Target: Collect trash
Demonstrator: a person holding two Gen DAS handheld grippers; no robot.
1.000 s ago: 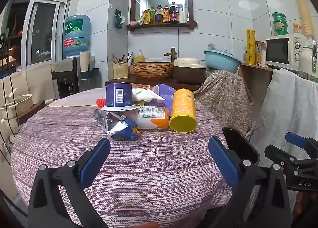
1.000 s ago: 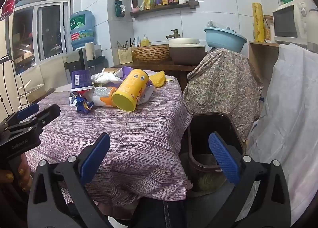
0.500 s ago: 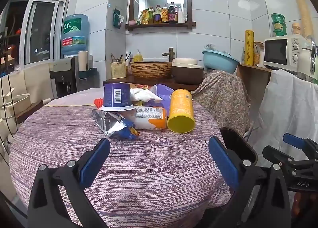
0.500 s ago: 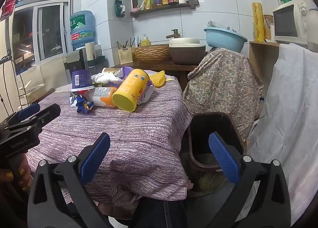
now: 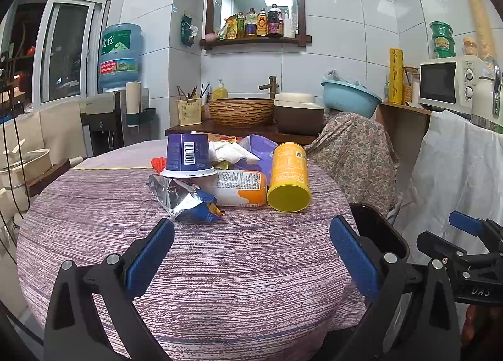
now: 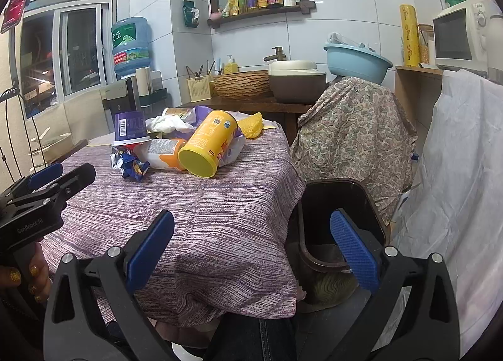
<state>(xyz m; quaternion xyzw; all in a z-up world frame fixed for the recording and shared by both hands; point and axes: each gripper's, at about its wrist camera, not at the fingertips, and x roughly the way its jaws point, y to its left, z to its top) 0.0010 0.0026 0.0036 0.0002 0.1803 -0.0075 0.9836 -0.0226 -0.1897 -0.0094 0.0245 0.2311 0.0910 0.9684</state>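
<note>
We see 1 yellow can (image 5: pixel 289 180) lying on the desk (image 5: pixel 220 254), 1 upturned purple cup (image 5: pixel 188 156), 1 foil wrapper (image 5: pixel 182 197), 1 dark bin (image 6: pixel 341 222) beside it, our left gripper (image 5: pixel 251 254) and right gripper (image 6: pixel 251 251) both wide open, empty, "GenRobot.AI" readable.

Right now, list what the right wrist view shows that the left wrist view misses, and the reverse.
Only the right wrist view shows the inside of the dark trash bin beside the table, the yellow mesh item behind the pile, and the hand holding the left tongs.

Only the left wrist view shows the small red object beside the purple cup, and the right tongs from the side.

Both show the yellow can lying on its side, the foil wrapper, the cup and the purple tablecloth. Both tongs are open and empty.
</note>
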